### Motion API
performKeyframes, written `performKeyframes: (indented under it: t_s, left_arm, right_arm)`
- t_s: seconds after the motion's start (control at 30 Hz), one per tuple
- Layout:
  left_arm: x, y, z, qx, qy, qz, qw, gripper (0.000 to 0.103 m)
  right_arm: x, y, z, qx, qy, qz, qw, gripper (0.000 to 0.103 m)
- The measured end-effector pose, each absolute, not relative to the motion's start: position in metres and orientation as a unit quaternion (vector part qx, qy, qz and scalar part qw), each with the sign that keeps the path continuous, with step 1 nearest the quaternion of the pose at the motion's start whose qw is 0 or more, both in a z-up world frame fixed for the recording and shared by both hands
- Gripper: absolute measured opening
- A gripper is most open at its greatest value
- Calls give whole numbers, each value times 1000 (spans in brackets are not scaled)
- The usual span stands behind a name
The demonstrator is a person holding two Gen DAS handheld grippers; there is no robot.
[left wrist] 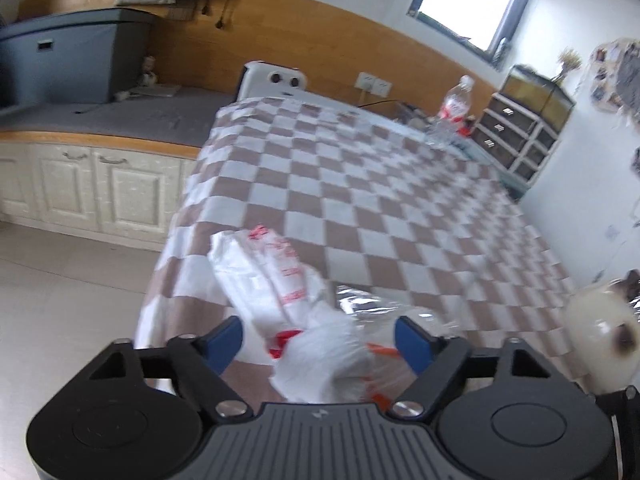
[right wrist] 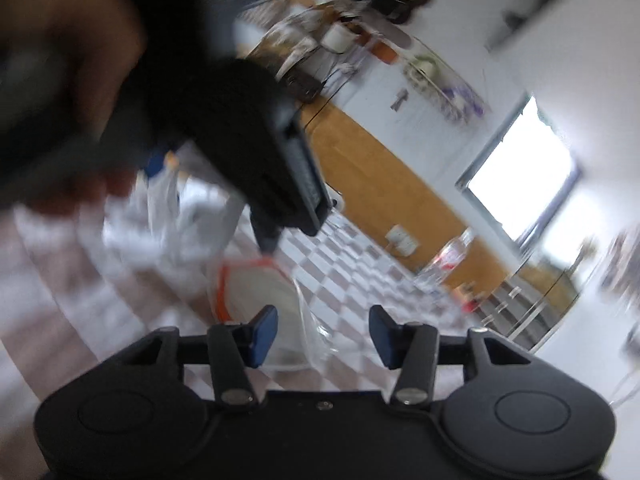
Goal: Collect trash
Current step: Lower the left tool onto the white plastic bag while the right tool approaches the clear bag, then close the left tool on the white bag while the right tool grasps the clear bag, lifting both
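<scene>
Table w/ brown-and-white checked cloth (left wrist: 360, 184) fills most of the left wrist view. Behind it: wood-panelled wall (left wrist: 280, 40), white above, bright window (left wrist: 476, 0) top right. Cream cabinets (left wrist: 92, 184) w/ wood-edged grey top along the left; a dark grey box (left wrist: 76, 60) sits on it. Small drawer unit (left wrist: 516, 136) at far right, beside the table's far end. Clear plastic bottle w/ red label (left wrist: 456, 104) stands at the far edge of the table; label text too blurred to read. A cream cat w/ dark face (left wrist: 600, 340) is at the right edge.

Trash: crumpled white plastic bag w/ red print (left wrist: 280, 300) lies at the table's near end, w/ a clear bag (left wrist: 368, 308) touching it on the right. Red print is illegible.

Left gripper (left wrist: 320, 334): blue pads apart, white bag between them, pads not pressing on it. Right gripper (right wrist: 322, 328): pads apart, clear bag w/ orange rim (right wrist: 256, 280) just ahead and partly between, not pinched. Right wrist view is heavily blurred; the left gripper's black body looms at upper left.
</scene>
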State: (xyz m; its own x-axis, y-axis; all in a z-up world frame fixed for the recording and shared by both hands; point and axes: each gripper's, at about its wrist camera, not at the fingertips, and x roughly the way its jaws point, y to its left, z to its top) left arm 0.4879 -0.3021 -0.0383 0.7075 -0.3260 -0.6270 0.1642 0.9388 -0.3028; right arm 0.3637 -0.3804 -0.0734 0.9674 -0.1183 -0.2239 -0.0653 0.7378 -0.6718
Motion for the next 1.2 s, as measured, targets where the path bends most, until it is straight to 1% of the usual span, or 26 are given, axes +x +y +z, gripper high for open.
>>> performKeyframes:
  t_s: [0.07, 0.1, 0.17, 0.2, 0.27, 0.33, 0.53, 0.77, 0.93, 1.07, 1.2]
  left_arm:
    - [490, -298, -42, -113, 366, -126, 915, 68]
    - [491, -296, -44, -114, 370, -128, 913, 66]
    - [490, -293, -46, -109, 371, -138, 912, 57]
    - [488, -293, -47, -102, 370, -144, 912, 55]
    - [485, -294, -46, -88, 366, -152, 914, 52]
    - [481, -294, -45, -73, 361, -157, 916, 51]
    - [468, -285, -40, -60, 342, -168, 923, 50]
    - [443, -268, -36, -32, 328, -169, 929, 49]
    - [416, -261, -32, -16, 314, -182, 932, 49]
    - [395, -260, -30, -10, 305, -199, 931, 49]
    - [374, -255, -29, -13, 303, -212, 929, 48]
  right_arm:
    - [366, -375, -79, -381, 139, -2, 914, 45]
    - [366, -372, -81, -389, 141, -2, 910, 44]
    - [366, -369, -83, -397, 142, 0, 907, 36]
    - [366, -369, -82, -396, 144, -1, 907, 32]
    - [368, -371, -81, -388, 150, -10, 909, 13]
    - [369, -375, -76, -372, 151, -16, 916, 4]
    - [361, -386, -57, -308, 155, 4, 939, 3]
    - [344, -407, -38, -195, 178, 25, 964, 2]
    - [325, -410, -28, -156, 170, 14, 973, 2]
    - [303, -408, -20, -110, 179, 29, 977, 2]
    - [278, -410, -2, -90, 188, 44, 977, 2]
